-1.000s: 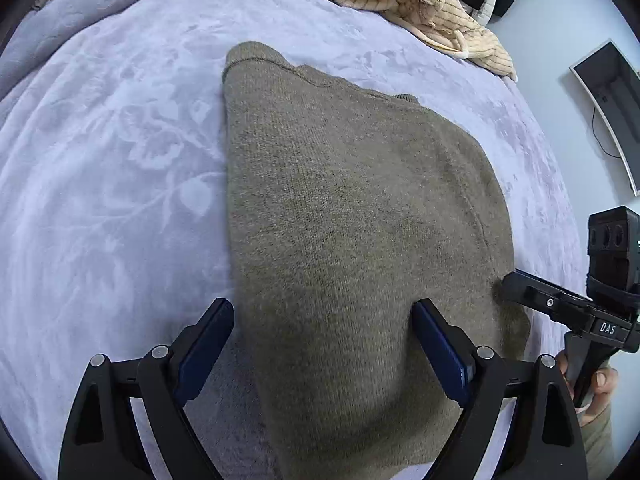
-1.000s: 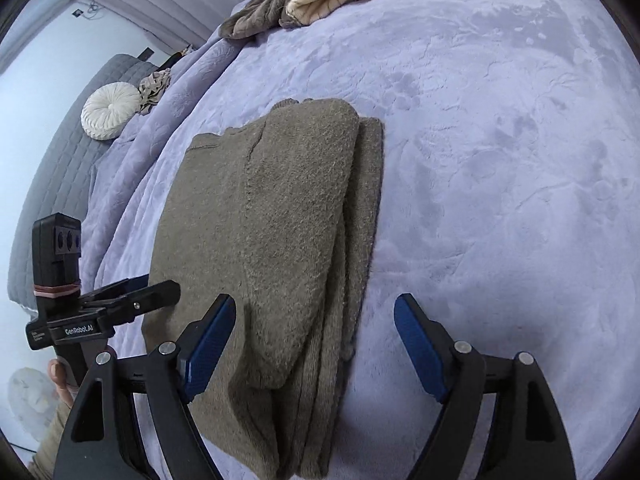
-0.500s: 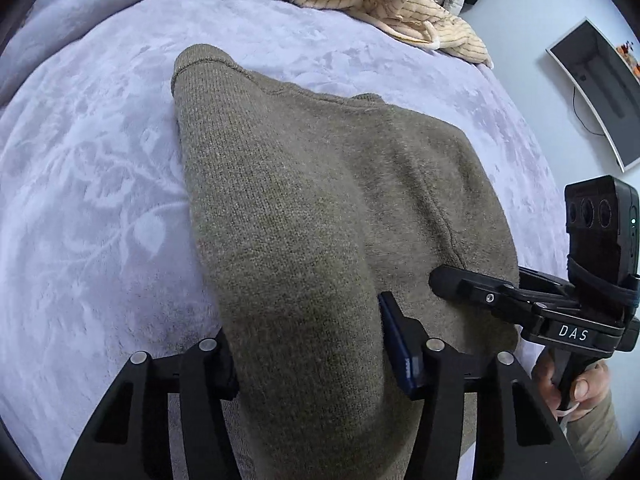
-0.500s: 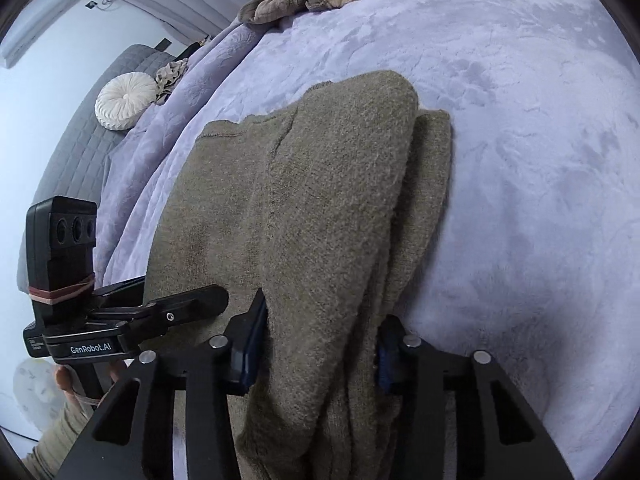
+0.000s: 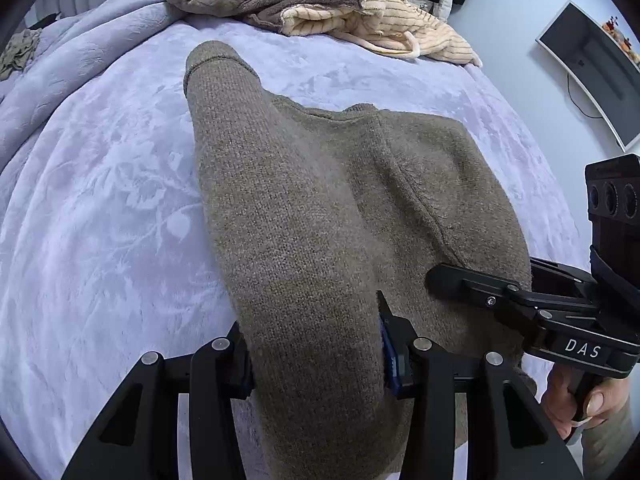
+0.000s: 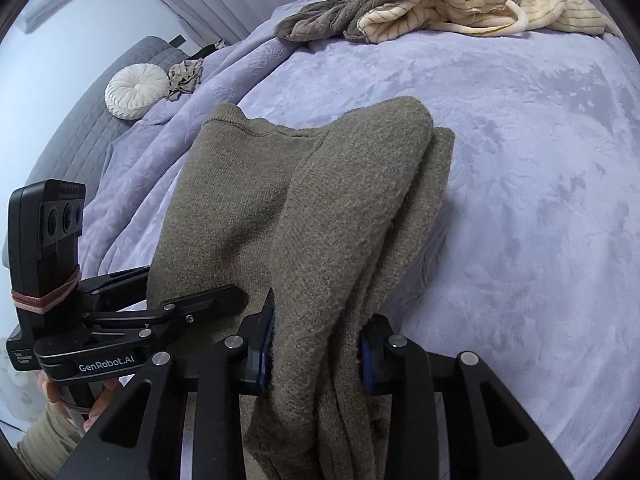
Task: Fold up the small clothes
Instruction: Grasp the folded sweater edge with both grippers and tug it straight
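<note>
Left wrist view shows our left gripper (image 5: 316,354) clamped on the near edge of the olive sweater (image 5: 340,208). Our right gripper (image 6: 316,350) pinches several bunched layers alongside. Beyond, the sweater drapes down onto the lavender blanket (image 6: 540,160). Farther off lies a heap of brown and cream clothes (image 6: 440,8), perhaps robes.

This is a bedroom in a home. A wide bed spread with a plush lavender blanket with an embossed floral pattern (image 6: 520,160) fills both views. At its far edge lies a heap of cream striped and brown fleece clothes (image 5: 340,8). A round white pleated cushion (image 6: 136,90) rests far left against a grey quilted headboard (image 6: 80,120). A white-framed wall screen (image 5: 592,68) hangs right.
</note>
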`<state>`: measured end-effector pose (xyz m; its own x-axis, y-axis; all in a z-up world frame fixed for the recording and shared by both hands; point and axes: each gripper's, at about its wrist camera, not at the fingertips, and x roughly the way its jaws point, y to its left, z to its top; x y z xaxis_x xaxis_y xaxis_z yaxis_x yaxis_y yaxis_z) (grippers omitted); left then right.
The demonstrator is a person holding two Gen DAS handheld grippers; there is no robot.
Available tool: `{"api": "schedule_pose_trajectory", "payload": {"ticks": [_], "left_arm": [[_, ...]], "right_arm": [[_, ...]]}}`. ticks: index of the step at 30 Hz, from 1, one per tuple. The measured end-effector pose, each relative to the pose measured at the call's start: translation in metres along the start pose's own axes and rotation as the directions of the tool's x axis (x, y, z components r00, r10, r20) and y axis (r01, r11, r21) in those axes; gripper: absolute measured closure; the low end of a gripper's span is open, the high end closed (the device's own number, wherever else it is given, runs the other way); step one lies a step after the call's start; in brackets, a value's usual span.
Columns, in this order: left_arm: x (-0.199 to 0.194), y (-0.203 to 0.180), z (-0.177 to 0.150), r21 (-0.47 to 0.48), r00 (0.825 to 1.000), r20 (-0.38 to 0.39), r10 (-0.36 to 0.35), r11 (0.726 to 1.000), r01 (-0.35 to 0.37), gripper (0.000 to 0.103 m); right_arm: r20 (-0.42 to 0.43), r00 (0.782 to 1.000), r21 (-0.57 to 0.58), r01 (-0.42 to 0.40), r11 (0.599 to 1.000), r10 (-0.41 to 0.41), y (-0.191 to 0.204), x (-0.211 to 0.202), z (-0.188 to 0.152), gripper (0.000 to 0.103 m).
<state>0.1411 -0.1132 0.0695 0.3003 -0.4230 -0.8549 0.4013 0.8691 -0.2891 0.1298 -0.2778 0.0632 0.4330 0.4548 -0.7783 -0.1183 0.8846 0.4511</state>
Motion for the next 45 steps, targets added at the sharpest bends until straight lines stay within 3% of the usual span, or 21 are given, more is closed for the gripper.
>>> {"api": "schedule_pose_trajectory", "payload": {"ticks": [8, 45], "left_arm": [[-0.021, -0.007, -0.025, -0.002, 0.999, 0.034, 0.012, 1.000, -0.012, 0.055], [-0.083, -0.023, -0.143, -0.015, 0.998, 0.053, 0.034, 0.999, -0.033, 0.055]], "right_arm": [[0.009, 1.000, -0.023, 0.014, 1.000, -0.014, 0.022, -0.017, -0.018, 0.067], [0.015, 0.999, -0.069, 0.031, 0.997, -0.030, 0.091, -0.059, -0.126, 0.067]]}}
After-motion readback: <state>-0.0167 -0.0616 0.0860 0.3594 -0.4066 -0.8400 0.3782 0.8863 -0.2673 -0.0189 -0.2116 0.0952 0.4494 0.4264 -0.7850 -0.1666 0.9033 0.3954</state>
